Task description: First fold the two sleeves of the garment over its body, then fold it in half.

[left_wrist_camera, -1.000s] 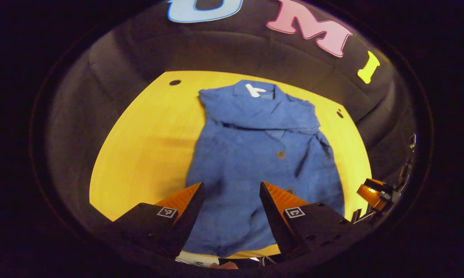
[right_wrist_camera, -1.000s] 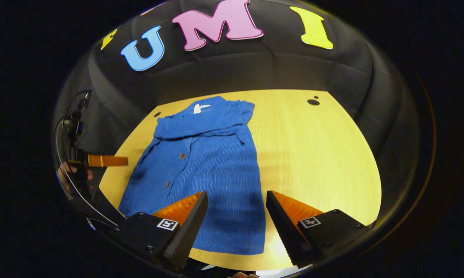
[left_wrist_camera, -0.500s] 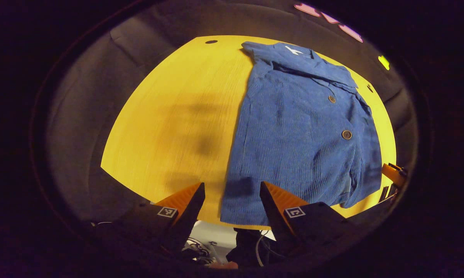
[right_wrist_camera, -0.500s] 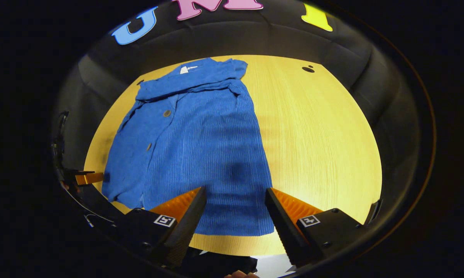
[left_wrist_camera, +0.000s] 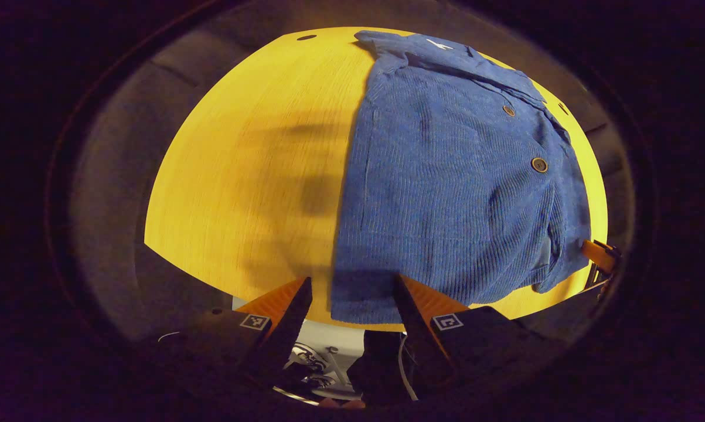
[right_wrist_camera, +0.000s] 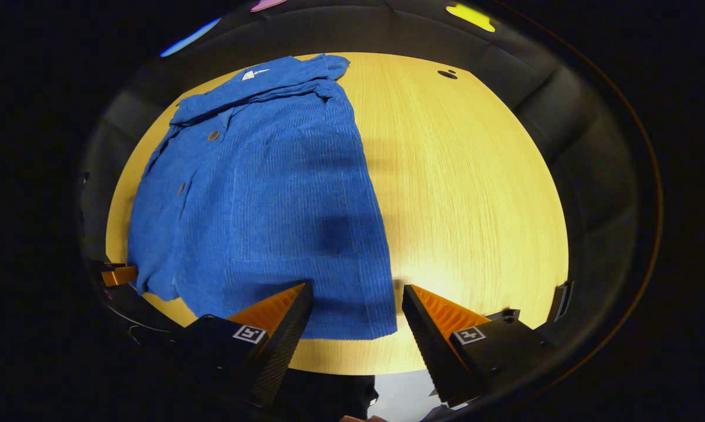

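The blue ribbed corduroy garment lies flat on the yellow wood-grain table, sleeves folded in. The left tool and right tool hover over its hem corners, jaws apart.

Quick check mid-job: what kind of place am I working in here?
Most likely a small recording booth, not a home: a bare wooden table closed in by black cloth wall, with one blue shirt laid flat on it and both grippers open at its near hem.
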Demonstrator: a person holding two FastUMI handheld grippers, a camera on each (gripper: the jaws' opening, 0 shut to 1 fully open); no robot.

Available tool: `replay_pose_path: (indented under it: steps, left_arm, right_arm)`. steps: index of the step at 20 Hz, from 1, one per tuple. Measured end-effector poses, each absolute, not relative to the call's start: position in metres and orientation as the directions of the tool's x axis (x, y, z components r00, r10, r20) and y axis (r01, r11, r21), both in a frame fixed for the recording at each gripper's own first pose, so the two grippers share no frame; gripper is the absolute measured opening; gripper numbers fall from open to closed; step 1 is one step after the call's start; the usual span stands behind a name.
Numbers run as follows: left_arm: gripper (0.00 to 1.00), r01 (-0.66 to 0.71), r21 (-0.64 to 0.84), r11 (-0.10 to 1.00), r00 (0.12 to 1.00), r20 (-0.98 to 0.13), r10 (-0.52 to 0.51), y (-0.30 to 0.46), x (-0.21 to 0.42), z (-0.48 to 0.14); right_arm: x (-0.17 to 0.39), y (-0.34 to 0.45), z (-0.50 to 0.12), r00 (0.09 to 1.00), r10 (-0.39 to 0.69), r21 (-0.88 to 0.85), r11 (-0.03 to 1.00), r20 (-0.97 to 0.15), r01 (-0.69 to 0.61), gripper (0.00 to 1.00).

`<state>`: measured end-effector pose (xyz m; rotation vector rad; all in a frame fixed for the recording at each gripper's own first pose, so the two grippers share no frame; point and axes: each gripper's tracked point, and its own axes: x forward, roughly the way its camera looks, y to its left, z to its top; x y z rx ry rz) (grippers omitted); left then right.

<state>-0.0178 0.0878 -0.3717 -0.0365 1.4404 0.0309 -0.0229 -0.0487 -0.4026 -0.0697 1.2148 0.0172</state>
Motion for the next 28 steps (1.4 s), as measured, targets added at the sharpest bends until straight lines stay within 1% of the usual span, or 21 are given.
replay_pose_path:
  steps: [1, 2, 3, 4, 5, 6, 7, 8, 9, 12, 15, 22, 28]
  left_arm:
    - [0.83, -0.043, -0.032, 0.999, 0.129, -0.991, -0.026, 0.085, -0.018, -0.372]
    - [0.84, -0.045, -0.031, 0.999, 0.12, -0.992, -0.025, 0.085, -0.016, -0.369]
    - [0.8, -0.047, -0.037, 0.998, 0.099, -0.995, -0.032, 0.082, -0.019, -0.373]
    - [0.76, -0.03, -0.046, 0.999, 0.056, -0.997, -0.044, 0.077, -0.023, -0.373]
    - [0.58, 0.016, -0.06, 0.998, 0.076, -0.995, -0.061, 0.073, -0.019, -0.372]
    - [0.3, 0.02, -0.06, 0.998, 0.114, -0.992, -0.062, 0.069, -0.012, -0.372]
    - [0.02, 0.042, -0.044, 0.998, 0.115, -0.992, -0.049, 0.065, -0.009, -0.371]
    - [0.02, 0.067, -0.041, 0.997, 0.128, -0.991, -0.049, 0.066, -0.006, -0.37]
    - [0.02, 0.06, -0.055, 0.997, 0.15, -0.987, -0.063, 0.065, -0.006, -0.368]
    - [0.0, 0.006, -0.137, 0.991, 0.166, -0.977, -0.136, 0.054, -0.005, -0.366]
    - [0.0, 0.015, -0.183, 0.983, 0.23, -0.956, -0.182, 0.045, 0.001, -0.346]
    - [0.0, 0.129, -0.23, 0.965, 0.413, -0.872, -0.263, 0.037, 0.033, -0.262]
    - [0.0, 0.235, -0.233, 0.944, 0.582, -0.743, -0.329, 0.036, 0.069, -0.175]
  right_arm:
    - [-0.027, -0.042, -0.405, 0.324, 0.015, 0.0, 0.999, -0.946, -0.047, 0.98]
    - [-0.025, -0.039, -0.407, 0.314, 0.03, 0.025, 1.0, -0.949, -0.019, 0.97]
    - [-0.026, -0.038, -0.405, 0.31, 0.037, 0.036, 0.999, -0.95, -0.01, 0.72]
    - [-0.025, -0.039, -0.404, 0.308, 0.041, 0.035, 0.999, -0.951, -0.025, 0.75]
    - [-0.022, -0.035, -0.406, 0.322, 0.051, 0.042, 0.998, -0.945, -0.036, 0.62]
    - [-0.019, -0.032, -0.405, 0.342, 0.051, 0.047, 0.999, -0.938, -0.018, 0.33]
    - [-0.019, -0.03, -0.402, 0.342, 0.044, 0.039, 0.999, -0.939, -0.022, 0.03]
    - [-0.019, -0.031, -0.405, 0.341, 0.048, 0.037, 0.999, -0.939, -0.037, 0.06]
    - [-0.018, -0.029, -0.405, 0.351, 0.049, 0.04, 0.999, -0.935, -0.03, 0.05]
    - [-0.017, -0.029, -0.4, 0.356, 0.055, 0.05, 0.998, -0.933, -0.023, 0.05]
    - [-0.013, -0.023, -0.38, 0.403, 0.075, 0.072, 0.997, -0.912, -0.022, 0.05]
    - [0.013, 0.0, -0.288, 0.571, 0.103, 0.088, 0.995, -0.815, -0.053, 0.05]
    - [0.052, 0.033, -0.19, 0.719, 0.129, 0.063, 0.991, -0.683, -0.118, 0.05]
